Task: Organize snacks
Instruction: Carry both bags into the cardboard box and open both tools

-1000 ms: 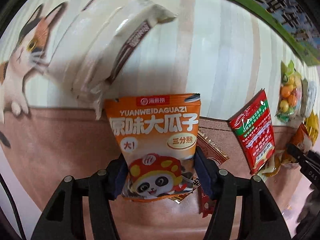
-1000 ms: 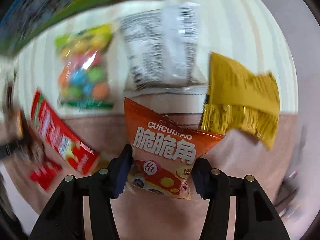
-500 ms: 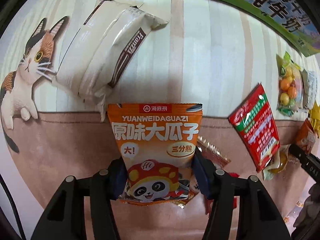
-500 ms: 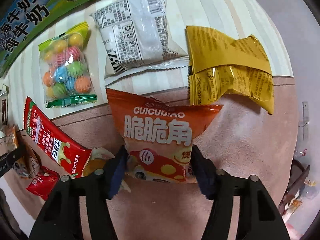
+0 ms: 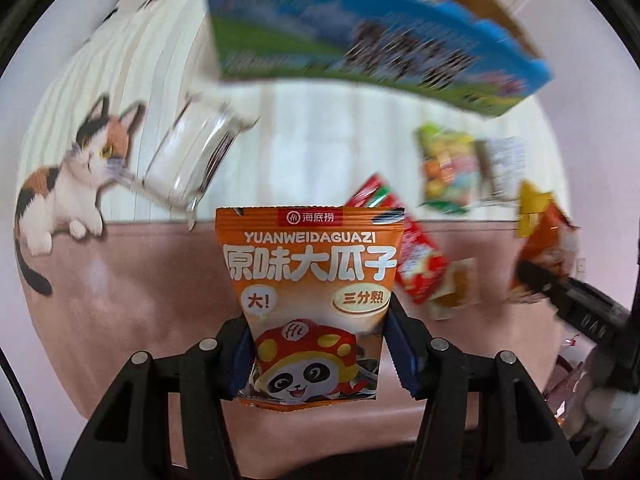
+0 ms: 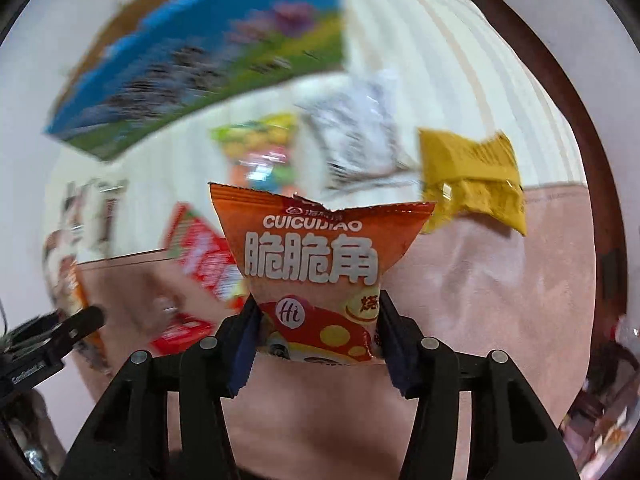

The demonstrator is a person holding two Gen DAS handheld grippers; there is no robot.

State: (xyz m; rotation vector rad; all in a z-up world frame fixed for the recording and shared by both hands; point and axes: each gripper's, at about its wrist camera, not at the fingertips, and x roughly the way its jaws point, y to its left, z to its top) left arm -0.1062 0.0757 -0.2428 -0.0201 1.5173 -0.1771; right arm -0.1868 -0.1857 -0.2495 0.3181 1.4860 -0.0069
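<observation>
Orange sunflower-seed packet (image 5: 310,308) and crisps bag (image 6: 316,276), each clamped in closed jaws, have risen towards the carton (image 5: 372,40) at twelve o'clock.

Motion blur smears the print on the blue-and-green carton (image 5: 360,40) beyond reading in both wrist views. Below it, the candy bag (image 5: 448,168) and the white packet (image 6: 356,136) are soft smudges. The orange seed pouch (image 5: 312,304) hides part of the red packet (image 5: 416,264). Right of the carton, the right gripper (image 5: 532,280) shows blurred and partly cut off at the frame's edge.
</observation>
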